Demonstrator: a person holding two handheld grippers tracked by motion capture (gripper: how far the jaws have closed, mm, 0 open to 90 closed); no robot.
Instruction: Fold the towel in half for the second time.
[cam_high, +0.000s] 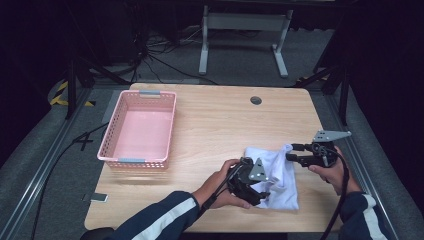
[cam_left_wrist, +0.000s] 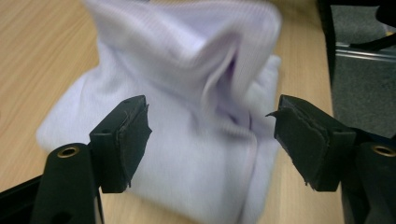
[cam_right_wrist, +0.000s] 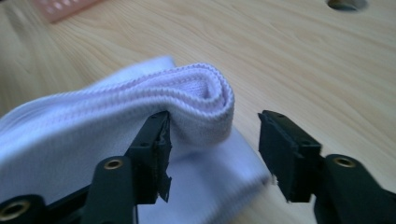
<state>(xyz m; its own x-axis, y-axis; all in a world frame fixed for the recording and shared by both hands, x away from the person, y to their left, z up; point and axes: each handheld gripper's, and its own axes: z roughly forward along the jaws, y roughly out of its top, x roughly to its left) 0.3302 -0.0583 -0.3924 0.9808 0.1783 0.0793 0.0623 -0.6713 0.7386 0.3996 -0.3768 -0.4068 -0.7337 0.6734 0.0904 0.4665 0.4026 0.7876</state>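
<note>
Fingers (cam_left_wrist: 121, 144) of both grippers gape apart around soft, ribbed, rumpled white cloth (cam_right_wrist: 196, 88), gripping nothing.

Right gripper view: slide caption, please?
Open right gripper at the ribbed fold of a white garment on the wooden table.

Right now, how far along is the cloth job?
Done, as it looks: the white cloth lies folded on the table near the front edge. In hand: nothing is gripped; the left gripper and right gripper both stand open at the cloth, one raised fold between the right one's jaws. Left, probably: the pink basket holds nothing, so the cloth may go there.
</note>
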